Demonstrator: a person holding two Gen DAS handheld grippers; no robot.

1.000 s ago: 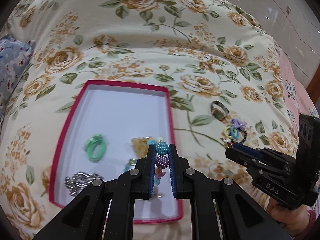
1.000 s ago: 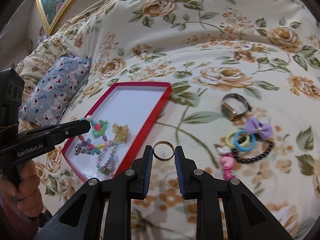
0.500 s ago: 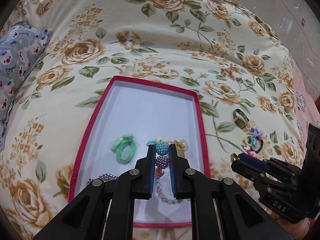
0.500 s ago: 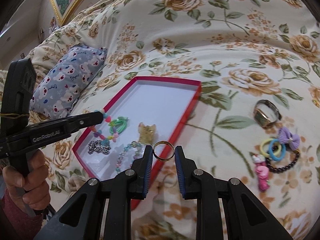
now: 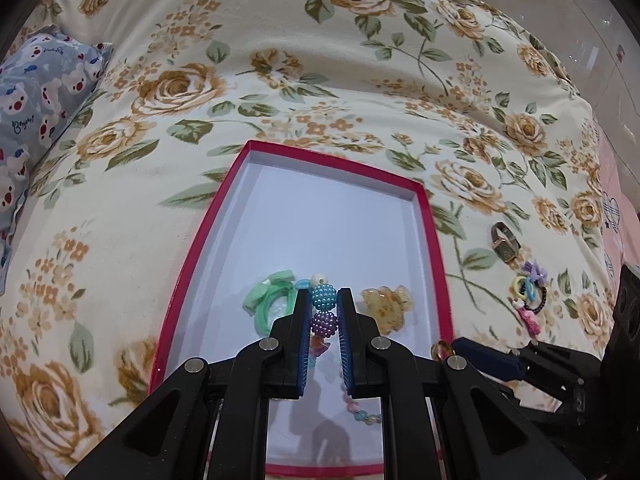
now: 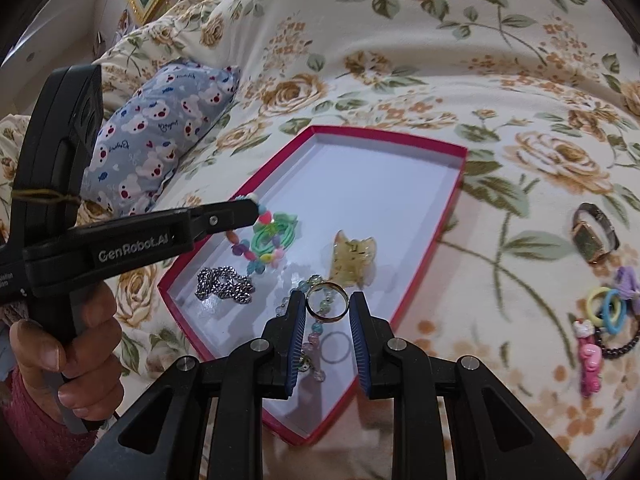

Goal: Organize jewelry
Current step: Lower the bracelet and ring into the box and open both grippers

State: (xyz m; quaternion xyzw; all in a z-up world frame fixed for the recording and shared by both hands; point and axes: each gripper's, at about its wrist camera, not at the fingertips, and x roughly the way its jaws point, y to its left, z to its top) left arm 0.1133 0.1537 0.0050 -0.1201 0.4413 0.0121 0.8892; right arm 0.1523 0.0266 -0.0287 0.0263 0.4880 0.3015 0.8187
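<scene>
My right tongs (image 6: 327,307) pinch the gold ring (image 6: 327,303) over the near part of the red tray (image 6: 432,240). My left tongs (image 5: 325,307) pinch the bead bracelet (image 5: 323,295), which hangs down over the tray's left side.

A shallow box (image 6: 436,148) lies on the bedspread (image 6: 440,40), with a small pillow (image 6: 160,136) to its left. In the box a hair tie (image 6: 276,236) sits left of a clip (image 6: 354,258), a chain (image 6: 224,284) nearer the front corner. Right of the box, apart from it, a watch (image 6: 594,236) lies behind a cluster of hair ties (image 6: 606,306)
</scene>
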